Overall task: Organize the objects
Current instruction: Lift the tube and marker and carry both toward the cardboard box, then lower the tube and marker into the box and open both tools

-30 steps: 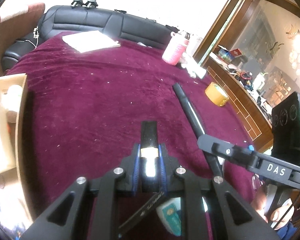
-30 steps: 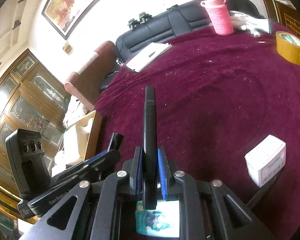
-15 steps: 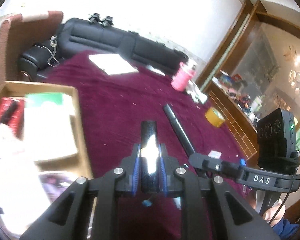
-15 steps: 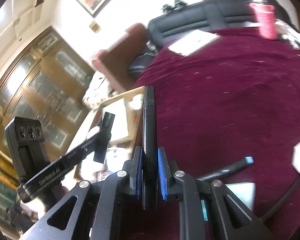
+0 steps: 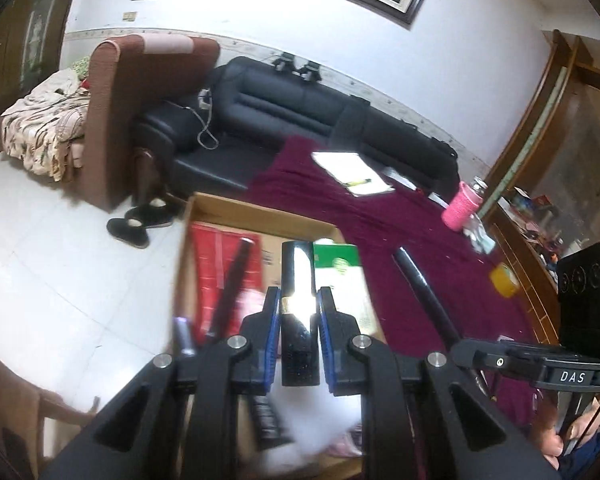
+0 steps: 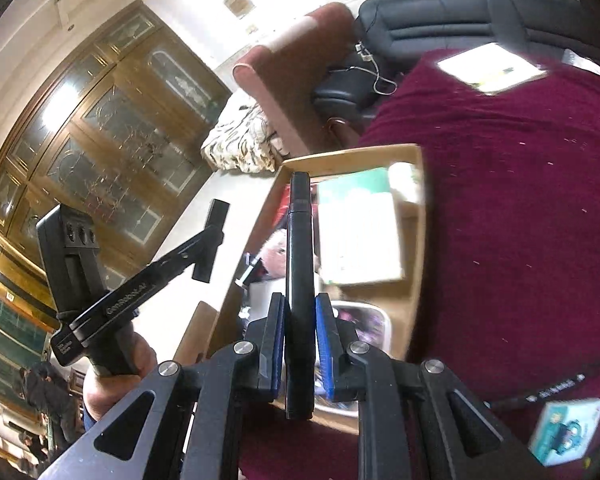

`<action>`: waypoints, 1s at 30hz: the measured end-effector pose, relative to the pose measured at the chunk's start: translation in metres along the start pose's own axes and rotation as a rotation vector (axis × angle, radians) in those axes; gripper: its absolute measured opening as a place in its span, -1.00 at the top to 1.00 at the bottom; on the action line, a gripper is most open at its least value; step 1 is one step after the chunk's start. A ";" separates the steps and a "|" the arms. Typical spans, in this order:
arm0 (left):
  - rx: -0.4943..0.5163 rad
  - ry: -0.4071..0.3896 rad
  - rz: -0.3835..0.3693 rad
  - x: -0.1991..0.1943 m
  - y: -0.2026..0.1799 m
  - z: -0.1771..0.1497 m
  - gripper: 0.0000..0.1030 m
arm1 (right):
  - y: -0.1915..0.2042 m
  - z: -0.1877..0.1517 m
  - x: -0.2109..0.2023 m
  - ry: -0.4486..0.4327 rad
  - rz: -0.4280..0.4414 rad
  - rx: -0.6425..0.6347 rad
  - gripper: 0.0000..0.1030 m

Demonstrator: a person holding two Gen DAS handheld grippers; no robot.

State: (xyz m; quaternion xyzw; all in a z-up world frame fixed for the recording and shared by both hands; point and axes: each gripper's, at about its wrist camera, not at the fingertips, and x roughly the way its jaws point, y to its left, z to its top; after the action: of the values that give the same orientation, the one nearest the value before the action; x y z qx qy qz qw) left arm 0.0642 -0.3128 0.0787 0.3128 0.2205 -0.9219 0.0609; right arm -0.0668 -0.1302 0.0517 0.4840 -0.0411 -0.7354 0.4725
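Observation:
My left gripper is shut on a short glossy black tube with a gold band, held above the cardboard box. My right gripper is shut on a long black marker, also over the box; it shows in the left wrist view too. The box holds a green-and-white packet, a red packet, a black pen and other items. The left gripper shows in the right wrist view.
The maroon tablecloth carries a white notebook, a pink bottle, yellow tape, a black pen and a small printed box. A black sofa and brown armchair stand behind. Black slippers lie on the tiled floor.
Both grippers have swung left from over the tablecloth to over the cardboard box, each still holding its object. The box now fills the centre of both views.

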 end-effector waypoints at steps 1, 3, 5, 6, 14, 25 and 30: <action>-0.009 0.004 0.003 0.002 0.006 0.003 0.66 | 0.004 0.002 0.005 0.002 -0.006 -0.004 0.67; -0.024 0.014 0.012 0.008 0.019 0.009 0.66 | 0.011 0.008 0.017 0.007 -0.023 -0.007 0.67; -0.038 0.029 0.022 0.017 0.029 0.014 0.66 | 0.015 0.015 0.032 0.006 -0.044 -0.005 0.67; -0.041 0.040 0.026 0.024 0.033 0.016 0.66 | 0.016 0.018 0.038 0.005 -0.053 -0.005 0.67; -0.048 0.137 0.052 0.077 0.053 0.028 0.66 | 0.009 0.027 0.085 0.032 -0.111 0.025 0.66; -0.079 0.159 0.053 0.100 0.062 0.029 0.66 | 0.002 0.036 0.108 0.016 -0.149 0.032 0.66; -0.075 0.168 0.058 0.103 0.060 0.029 0.65 | 0.005 0.034 0.106 -0.001 -0.141 0.016 0.61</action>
State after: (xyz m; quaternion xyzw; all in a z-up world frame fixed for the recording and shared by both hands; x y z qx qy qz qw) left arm -0.0190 -0.3771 0.0149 0.3927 0.2499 -0.8814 0.0803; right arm -0.0982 -0.2242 0.0010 0.4891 -0.0131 -0.7669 0.4154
